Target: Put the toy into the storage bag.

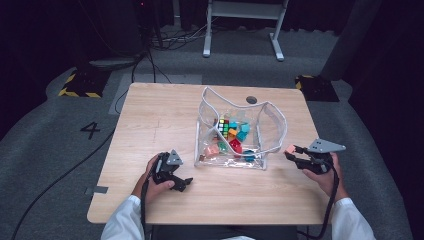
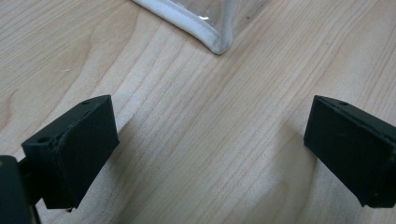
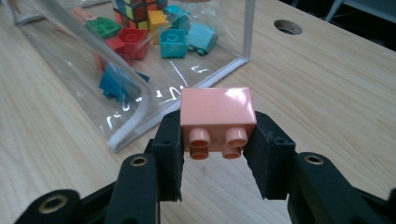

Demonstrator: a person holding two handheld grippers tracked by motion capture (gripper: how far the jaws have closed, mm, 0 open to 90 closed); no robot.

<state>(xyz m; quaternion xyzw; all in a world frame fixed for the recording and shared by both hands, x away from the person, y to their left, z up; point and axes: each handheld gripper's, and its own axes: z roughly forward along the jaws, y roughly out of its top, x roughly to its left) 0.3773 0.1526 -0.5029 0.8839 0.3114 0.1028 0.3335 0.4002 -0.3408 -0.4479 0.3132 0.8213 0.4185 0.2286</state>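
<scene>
A clear plastic bag [image 1: 272,120] with white edging lies on the wooden table [image 1: 160,115], holding a Rubik's cube [image 1: 223,127] and several coloured bricks. My right gripper [image 1: 291,152] hovers just right of the bag, shut on a peach brick [image 3: 217,116] whose studs face the camera. In the right gripper view the bag [image 3: 140,100] lies open behind the brick, with red, green, teal and blue bricks inside. My left gripper [image 1: 186,182] rests low on the table left of the bag, jaws wide open and nothing between them; the bag's corner [image 2: 217,42] shows just beyond its fingers [image 2: 74,149].
A round cable hole [image 1: 251,100] sits in the table behind the bag. A white-framed stand [image 1: 242,30] and cables are on the floor beyond the table.
</scene>
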